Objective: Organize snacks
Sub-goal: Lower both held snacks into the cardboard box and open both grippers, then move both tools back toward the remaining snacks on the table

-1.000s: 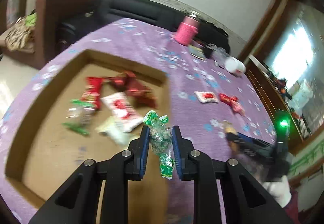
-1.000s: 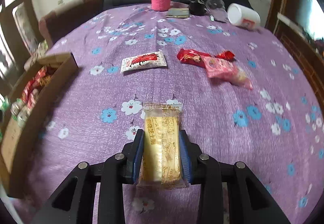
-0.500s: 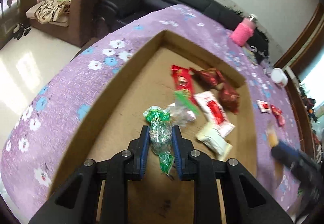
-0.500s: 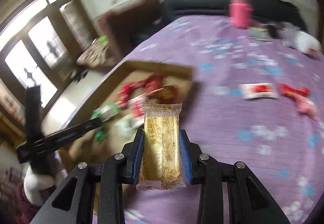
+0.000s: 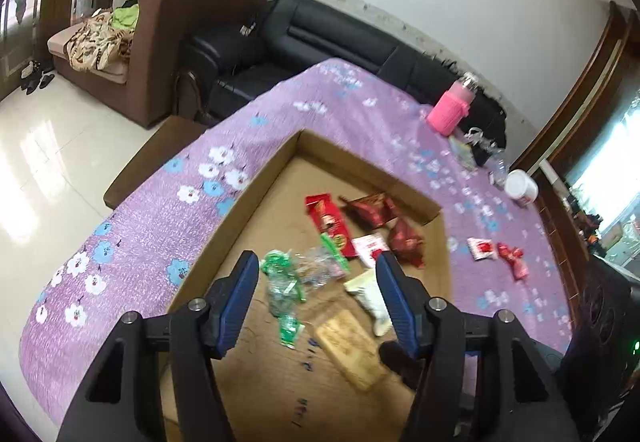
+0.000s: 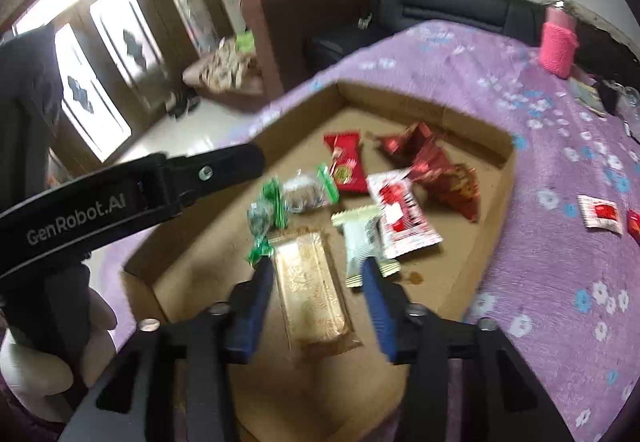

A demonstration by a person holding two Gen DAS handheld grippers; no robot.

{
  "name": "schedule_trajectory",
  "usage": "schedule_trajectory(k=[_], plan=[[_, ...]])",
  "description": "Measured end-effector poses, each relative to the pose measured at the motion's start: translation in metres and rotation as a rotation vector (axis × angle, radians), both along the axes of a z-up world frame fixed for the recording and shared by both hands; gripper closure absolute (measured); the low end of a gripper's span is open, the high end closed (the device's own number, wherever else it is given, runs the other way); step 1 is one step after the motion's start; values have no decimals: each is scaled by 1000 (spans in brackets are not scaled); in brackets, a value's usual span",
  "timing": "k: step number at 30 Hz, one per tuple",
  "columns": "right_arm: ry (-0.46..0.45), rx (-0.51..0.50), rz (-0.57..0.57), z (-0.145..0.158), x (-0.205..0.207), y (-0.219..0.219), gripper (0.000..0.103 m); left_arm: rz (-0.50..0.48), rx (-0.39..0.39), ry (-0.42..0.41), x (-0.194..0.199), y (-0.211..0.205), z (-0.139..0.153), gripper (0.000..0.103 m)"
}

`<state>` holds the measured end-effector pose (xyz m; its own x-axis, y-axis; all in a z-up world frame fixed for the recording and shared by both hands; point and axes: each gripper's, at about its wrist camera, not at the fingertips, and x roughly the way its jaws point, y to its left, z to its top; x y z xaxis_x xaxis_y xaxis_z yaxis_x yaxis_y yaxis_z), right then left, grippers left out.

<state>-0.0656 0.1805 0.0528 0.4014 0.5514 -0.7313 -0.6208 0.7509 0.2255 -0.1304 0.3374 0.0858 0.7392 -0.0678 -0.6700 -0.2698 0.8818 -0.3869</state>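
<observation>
A shallow cardboard box (image 5: 260, 194) (image 6: 420, 110) sits on the purple flowered cloth and holds several snack packets. My left gripper (image 5: 317, 258) hangs over it with its jaws opening. Below them a green candy packet (image 5: 280, 286) (image 6: 264, 210) lies loose on the box floor, clear of both pads. My right gripper (image 6: 316, 270) is over the box's near part, its jaws opening too. A golden biscuit packet (image 6: 312, 290) (image 5: 352, 350) lies between them on the cardboard, and the pads do not press on it. The left gripper's black body (image 6: 80, 210) reaches in from the left.
Red, white and green packets (image 6: 400, 210) fill the middle of the box. On the cloth to the right lie a white-red sachet (image 5: 482, 248) (image 6: 600, 212) and a red-pink wrapper (image 5: 514, 258). A pink bottle (image 5: 452, 110) and white jar (image 5: 520, 188) stand far back. The table edge drops off at left.
Both grippers moved over the box and their jaws spread. The green candy packet and the golden packet left the pads and now lie in the box.
</observation>
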Motion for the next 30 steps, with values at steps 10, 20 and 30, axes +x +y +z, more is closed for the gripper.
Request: schedule_trajectory(k=[10,20,30], plan=[[-40,147,-234,27,-19,-105,47,-97,-20,-32,-18,-54,22,32],[0,212,-465,41,-51,-221,47,-458,-62,-201,-65,-147,86,20],[-176,206,-582,175,-59,-311,47,-629,-70,-304,-81,-162,190,20]])
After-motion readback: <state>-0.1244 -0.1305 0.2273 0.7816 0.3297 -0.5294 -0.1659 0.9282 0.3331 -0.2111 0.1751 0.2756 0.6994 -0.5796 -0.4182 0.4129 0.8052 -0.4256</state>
